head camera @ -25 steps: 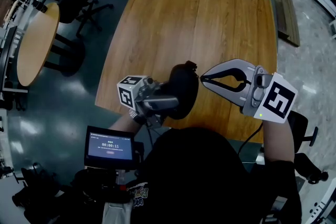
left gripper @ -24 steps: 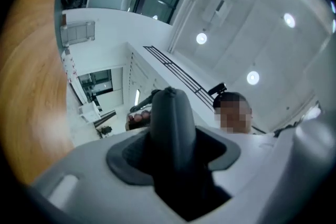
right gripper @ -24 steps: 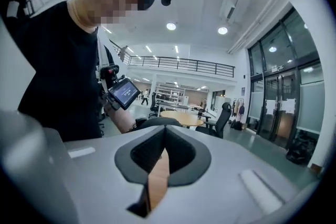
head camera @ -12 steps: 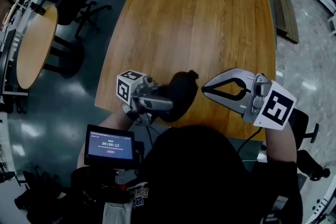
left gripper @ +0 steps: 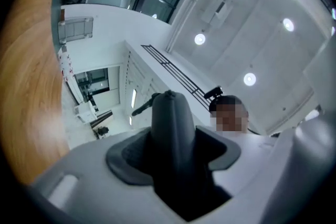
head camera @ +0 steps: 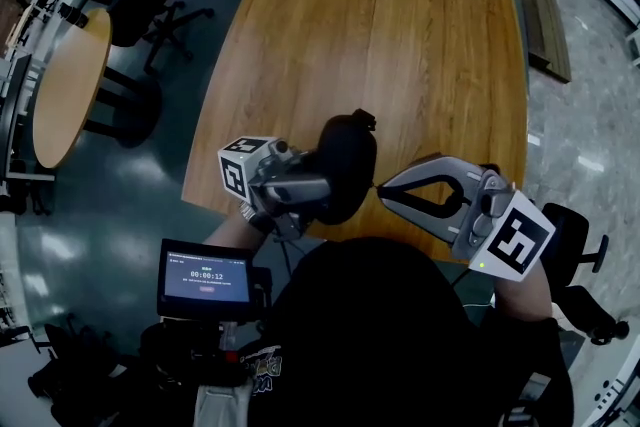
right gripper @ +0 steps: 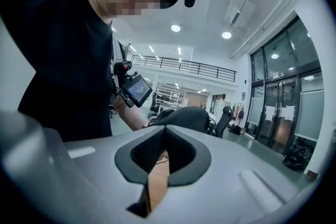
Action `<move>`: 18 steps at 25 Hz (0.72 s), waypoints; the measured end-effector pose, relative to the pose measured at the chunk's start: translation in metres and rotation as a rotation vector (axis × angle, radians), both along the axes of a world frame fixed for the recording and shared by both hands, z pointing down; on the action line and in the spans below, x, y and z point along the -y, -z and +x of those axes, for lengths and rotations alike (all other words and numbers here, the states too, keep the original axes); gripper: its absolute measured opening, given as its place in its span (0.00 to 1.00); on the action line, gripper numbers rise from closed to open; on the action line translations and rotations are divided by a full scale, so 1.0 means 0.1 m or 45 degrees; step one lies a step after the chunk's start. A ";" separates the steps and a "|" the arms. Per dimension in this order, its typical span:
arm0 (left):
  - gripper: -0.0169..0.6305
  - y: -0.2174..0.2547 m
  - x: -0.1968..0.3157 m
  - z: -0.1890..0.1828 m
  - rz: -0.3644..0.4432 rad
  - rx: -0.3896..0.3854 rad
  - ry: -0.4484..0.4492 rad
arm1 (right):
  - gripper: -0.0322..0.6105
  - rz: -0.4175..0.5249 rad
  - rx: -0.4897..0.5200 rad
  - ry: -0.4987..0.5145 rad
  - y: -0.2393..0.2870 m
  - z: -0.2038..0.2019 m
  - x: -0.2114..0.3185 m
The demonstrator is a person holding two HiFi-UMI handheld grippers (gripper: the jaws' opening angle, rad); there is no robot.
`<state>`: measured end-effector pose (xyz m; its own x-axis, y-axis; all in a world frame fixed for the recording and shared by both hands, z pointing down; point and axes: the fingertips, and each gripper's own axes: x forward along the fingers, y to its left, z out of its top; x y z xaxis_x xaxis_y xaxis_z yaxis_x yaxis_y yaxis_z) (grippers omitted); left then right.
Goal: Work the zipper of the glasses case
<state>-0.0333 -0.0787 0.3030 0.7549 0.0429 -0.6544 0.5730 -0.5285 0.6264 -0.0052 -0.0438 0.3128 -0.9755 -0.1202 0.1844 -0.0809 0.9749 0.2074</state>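
Over the brown wooden table (head camera: 400,35), my left gripper (head camera: 312,187) clamps the black oval glasses case (head camera: 345,163). My right gripper (head camera: 381,190) sits beside the case, jaws together and empty.

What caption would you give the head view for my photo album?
Over a wooden table, the left gripper clamps a black glasses case while the shut right gripper points at its edge.

The square, warm-brown wooden surface (head camera: 400,35) shows straight grain under a smooth, softly shining finish. The black oval glasses case (head camera: 348,155) looks matt and dull, with no gloss. The left hand-held gripper (head camera: 328,190) and the right hand-held gripper (head camera: 381,188) have smooth pale-grey plastic shells and dark, ribbed, matt pads (right gripper: 145,155). The dark teal floor (head camera: 120,225) is glossy.
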 end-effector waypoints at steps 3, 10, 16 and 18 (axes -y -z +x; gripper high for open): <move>0.42 0.02 0.19 -0.03 -0.095 -0.069 0.087 | 0.06 0.049 -0.044 -0.070 -0.13 -0.04 -0.01; 0.43 -0.03 0.24 0.05 -0.256 -0.137 0.067 | 0.06 0.010 -0.020 -0.109 -0.11 0.09 0.01; 0.42 -0.06 0.13 0.10 -0.116 0.010 -0.065 | 0.06 0.043 -0.081 -0.034 -0.19 0.10 -0.08; 0.42 -0.04 0.18 0.09 -0.111 0.003 0.010 | 0.06 0.043 -0.072 -0.070 -0.17 0.10 -0.03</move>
<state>-0.0242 -0.0972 0.3069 0.7566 -0.0199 -0.6536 0.5676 -0.4762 0.6716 0.0050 -0.0411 0.3297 -0.9554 -0.1801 0.2339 -0.1211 0.9617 0.2460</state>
